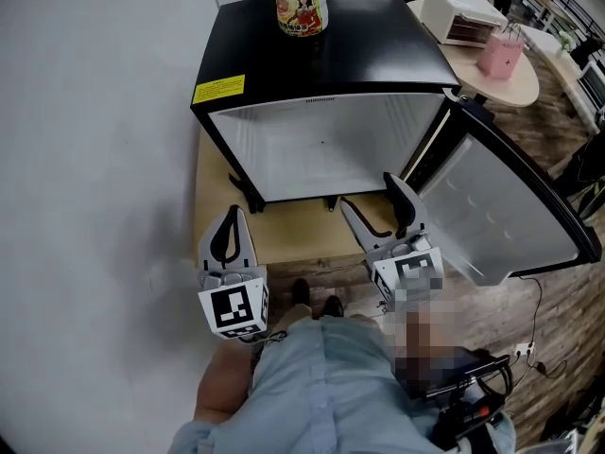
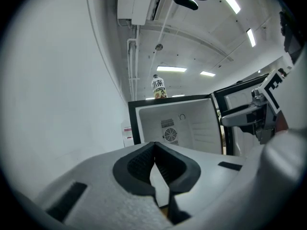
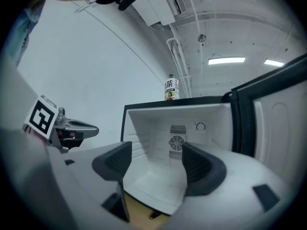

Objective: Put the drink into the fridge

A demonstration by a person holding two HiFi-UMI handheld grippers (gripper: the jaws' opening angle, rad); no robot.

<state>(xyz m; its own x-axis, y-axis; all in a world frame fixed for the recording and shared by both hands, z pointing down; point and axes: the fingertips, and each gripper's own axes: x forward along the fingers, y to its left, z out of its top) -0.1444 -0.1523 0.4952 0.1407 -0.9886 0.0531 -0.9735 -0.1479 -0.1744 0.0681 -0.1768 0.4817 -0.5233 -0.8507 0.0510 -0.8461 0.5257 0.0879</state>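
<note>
Head view: the drink [image 1: 301, 3], a tall bottle with a printed label, stands upright on the flat black top of the fridge [image 1: 378, 55], at its far edge, well apart from both grippers. The fridge door [image 1: 501, 206] is swung wide to the right, and the white compartment shows nothing inside, so the way in is free.

The left gripper [image 1: 233, 214] hovers at the near left of the fridge mouth. Its 2 jaws are closed tip to tip, with nothing between them. The right gripper [image 1: 369, 195] hovers just in front of the opening, near the hinge side. Its 2 jaws stand apart and empty, and its own view looks between them straight into the compartment.

The bottle looks like smooth, round plastic, so I judge it stiff enough for a firm pinch but likely to slip or turn if caught on a curve. How full it is cannot be read from here. If full, it will be moderately heavy and top-heavy when tilted. Being tall and narrow on a slick top, it could tip over from a glancing touch.

The best hold seems to be across the straight labelled middle, with 1 pad on each side, below the shoulder and above the base. The open right gripper looks ready for that. The left would first need to open.
</note>
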